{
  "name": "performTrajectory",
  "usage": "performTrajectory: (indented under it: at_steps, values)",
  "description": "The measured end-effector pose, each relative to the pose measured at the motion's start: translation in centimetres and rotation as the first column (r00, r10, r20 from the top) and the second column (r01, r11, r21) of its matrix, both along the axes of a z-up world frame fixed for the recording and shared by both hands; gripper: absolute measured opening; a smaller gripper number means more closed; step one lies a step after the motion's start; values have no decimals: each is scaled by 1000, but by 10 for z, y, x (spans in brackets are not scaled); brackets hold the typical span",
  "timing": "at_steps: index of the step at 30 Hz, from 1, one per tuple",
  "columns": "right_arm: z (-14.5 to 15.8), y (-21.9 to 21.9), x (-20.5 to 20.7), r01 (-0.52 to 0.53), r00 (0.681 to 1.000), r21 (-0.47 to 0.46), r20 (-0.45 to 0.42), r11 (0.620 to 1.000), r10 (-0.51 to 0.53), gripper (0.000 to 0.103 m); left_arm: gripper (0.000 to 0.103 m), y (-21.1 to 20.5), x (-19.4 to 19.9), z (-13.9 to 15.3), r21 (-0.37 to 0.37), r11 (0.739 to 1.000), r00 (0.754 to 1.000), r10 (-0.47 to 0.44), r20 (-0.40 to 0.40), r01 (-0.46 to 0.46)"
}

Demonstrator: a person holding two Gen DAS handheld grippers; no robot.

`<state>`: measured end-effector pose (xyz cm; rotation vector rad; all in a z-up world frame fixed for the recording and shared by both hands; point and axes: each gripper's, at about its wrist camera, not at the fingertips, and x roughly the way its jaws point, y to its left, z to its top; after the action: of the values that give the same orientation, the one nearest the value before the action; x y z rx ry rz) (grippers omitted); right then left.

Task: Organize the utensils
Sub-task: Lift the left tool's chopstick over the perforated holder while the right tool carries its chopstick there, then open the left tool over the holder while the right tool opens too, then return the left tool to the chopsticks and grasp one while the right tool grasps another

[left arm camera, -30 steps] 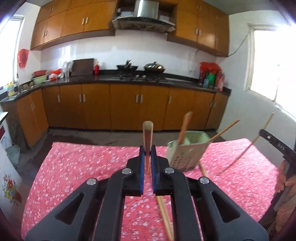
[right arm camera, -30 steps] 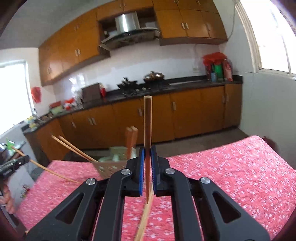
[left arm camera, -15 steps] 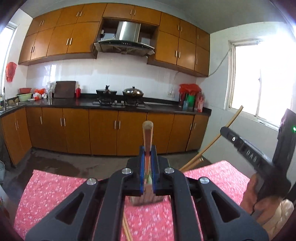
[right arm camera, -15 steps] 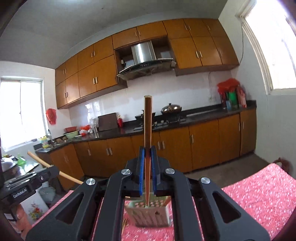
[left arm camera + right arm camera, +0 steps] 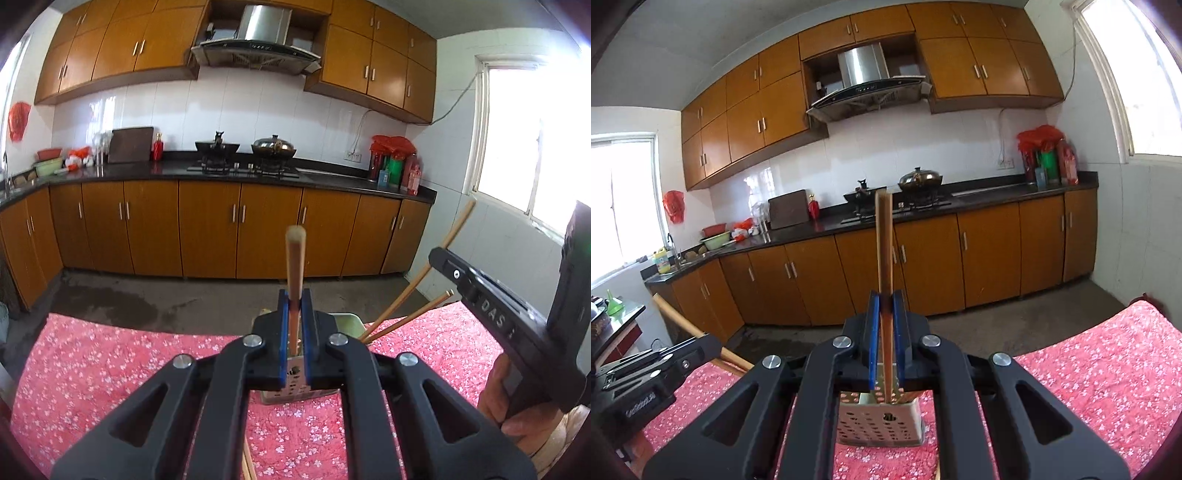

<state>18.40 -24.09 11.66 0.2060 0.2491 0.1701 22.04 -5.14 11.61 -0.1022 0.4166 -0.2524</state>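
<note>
A pale perforated utensil holder [image 5: 879,424] stands on the red flowered tablecloth [image 5: 110,369]. My left gripper [image 5: 294,299] is shut on a wooden stick [image 5: 294,266] held upright, its lower end over the holder's rim [image 5: 349,319]. My right gripper [image 5: 886,299] is shut on upright wooden chopsticks [image 5: 884,251] whose lower ends reach into the holder. Two chopsticks [image 5: 402,308] lean out of the holder to the right. Each gripper shows in the other's view: the right one [image 5: 480,295], the left one [image 5: 665,362].
A hand [image 5: 517,406] holds the right gripper at the table's right edge. A loose chopstick [image 5: 247,465] lies on the cloth under my left gripper. Beyond the table is bare floor, then orange kitchen cabinets [image 5: 221,229] under a dark counter.
Both grippers have closed in on the holder with their sticks. It now sits straight behind each pair of jaws, and the two grippers are nearer each other.
</note>
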Motion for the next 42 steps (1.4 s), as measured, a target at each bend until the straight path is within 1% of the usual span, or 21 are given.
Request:
performTrajectory:
  at_steps: [1,3,5,8,10,13,15,17,19,21,22,24,25,27,28,30,32,36,38,41,42]
  values:
    - [-1,1,0,-2,1000,-3,-3,1000,1,10,9,3,0,-1,-13,1000,1000,-1,-2,1]
    - [-2,0,-1,0,1000,-6,-7,1000,0,16,10,7,0,0,-23,1000,1000,3,1,-3]
    - [0,-1,0,1,1000,0,-8,1000,-1,19,13,8,-1,0,-28,1000,1000,7,7,-7]
    - [4,-3,-8,4,1000,2,4,1000,-4,19,17,10,-9,5,-41,999,1000,14,22,-13]
    - [9,-7,-17,10,1000,0,24,1000,-10,19,20,20,-20,10,-58,998,999,22,46,-19]
    - [12,-19,-34,47,998,-3,44,999,-47,20,24,34,-40,19,-75,996,995,53,81,-47]
    - [8,-35,-47,84,996,5,26,996,-84,20,25,50,-55,20,-80,993,991,95,97,-88]
    - [-6,-50,-51,117,993,5,-33,993,-117,20,26,69,-68,13,-78,988,986,142,88,-136]
    - [-32,-63,-49,143,980,-12,-135,990,-143,20,27,85,-75,-1,-61,981,980,188,57,-185]
    - [-61,-69,-45,146,962,-31,-228,989,-150,20,27,101,-74,-28,-24,974,974,227,-13,-227]
    - [-78,-70,-43,141,948,-40,-284,989,-146,20,27,107,-70,-48,7,970,967,244,-73,-244]
    - [-119,-68,-37,88,902,-27,-421,996,-91,20,26,111,-64,-79,45,968,955,251,-158,-247]
    - [-135,-64,-36,56,881,-13,-469,998,-56,20,26,111,-63,-98,56,970,949,242,-204,-235]
    - [-164,-50,-38,-5,841,7,-540,1000,8,19,26,107,-60,-123,63,976,938,218,-268,-209]
    - [-173,-43,-39,-30,827,14,-562,999,33,19,26,102,-58,-132,61,979,933,203,-298,-194]
    - [-185,-32,-41,-64,807,17,-587,998,62,18,26,94,-59,-154,55,985,921,171,-350,-162]
    - [-193,-21,-44,-86,795,10,-603,996,74,18,26,85,-62,-167,50,990,914,144,-380,-135]
    - [-203,-11,-44,-111,775,-19,-628,994,74,16,26,68,-67,-180,55,995,911,101,-400,-86]
    - [-203,-9,-44,-105,784,-49,-619,993,52,14,26,62,-67,-183,63,996,909,84,-407,-64]
    - [-209,-10,-42,-60,781,-130,-624,990,-35,8,25,55,-66,-188,66,997,905,71,-420,-48]
    - [-210,-13,-42,-47,787,-139,-615,989,-49,8,24,53,-66,-189,64,997,903,66,-424,-43]
